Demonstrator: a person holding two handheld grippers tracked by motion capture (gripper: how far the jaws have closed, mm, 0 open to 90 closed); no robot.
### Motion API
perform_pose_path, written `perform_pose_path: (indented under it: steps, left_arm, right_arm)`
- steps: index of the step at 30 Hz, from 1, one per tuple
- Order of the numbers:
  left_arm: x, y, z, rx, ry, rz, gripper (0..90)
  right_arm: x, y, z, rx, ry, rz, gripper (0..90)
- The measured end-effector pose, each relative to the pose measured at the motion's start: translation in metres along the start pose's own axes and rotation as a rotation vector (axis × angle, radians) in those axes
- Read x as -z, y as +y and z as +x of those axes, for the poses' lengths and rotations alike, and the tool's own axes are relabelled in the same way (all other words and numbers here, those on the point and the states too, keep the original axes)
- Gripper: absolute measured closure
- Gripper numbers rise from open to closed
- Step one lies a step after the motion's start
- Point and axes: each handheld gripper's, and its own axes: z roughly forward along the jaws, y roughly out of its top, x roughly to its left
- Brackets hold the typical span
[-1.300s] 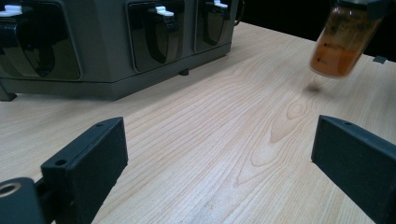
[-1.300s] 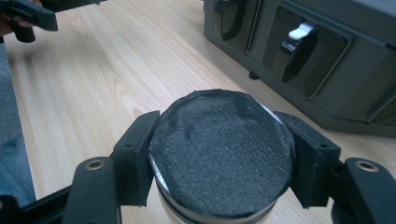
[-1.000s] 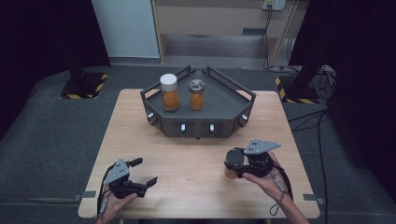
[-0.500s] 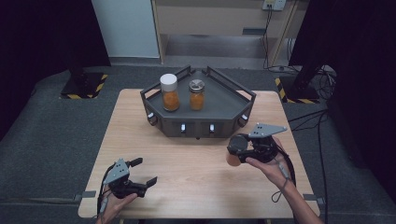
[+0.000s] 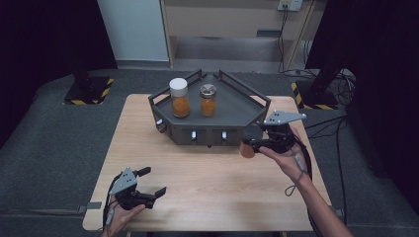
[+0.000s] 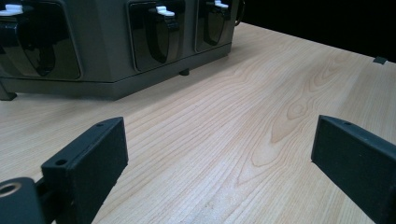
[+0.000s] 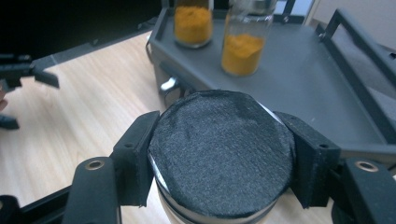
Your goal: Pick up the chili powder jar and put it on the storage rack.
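Carrying dark-lidded jar (image 7: 219, 163), clamped in right gripper (image 7: 222, 161): keep upright, clear tray (image 5: 237, 106) rail; left gripper (image 5: 150, 185) open, empty.

Pale wood table (image 5: 212, 187), clear grain with knots and swirls, smooth with a soft sheen. The dark grey tray (image 7: 299, 79) looks like matt metal or plastic, hard to tell which; its front pockets are glossy black with white plastic tabs. Two clear glass jars (image 7: 243, 42) of grainy orange powder, one with a smooth white plastic cap (image 5: 178, 86). The held jar (image 7: 222, 154) wears a rough, felt-like black lid. Jaws of matt black plastic.
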Motion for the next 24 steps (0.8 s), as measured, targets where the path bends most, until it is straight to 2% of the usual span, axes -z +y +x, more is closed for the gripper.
perform_pose_path:
  steps: [10, 17, 24]
  left_arm:
    - [0.0, 0.0, 0.0, 0.001, -0.002, -0.002, 2.8]
    - [0.0, 0.0, 0.0, -0.001, -0.001, 0.0, 2.8]
    - [0.0, 0.0, 0.0, 0.0, -0.002, -0.002, 2.8]
  right_arm:
    - [-0.005, 0.032, -0.005, 0.002, -0.047, -0.023, 34.9]
    - [-0.011, 0.048, -0.007, -0.005, -0.081, -0.022, 34.9]
    - [-0.021, 0.057, -0.012, -0.027, -0.12, -0.05, 34.9]
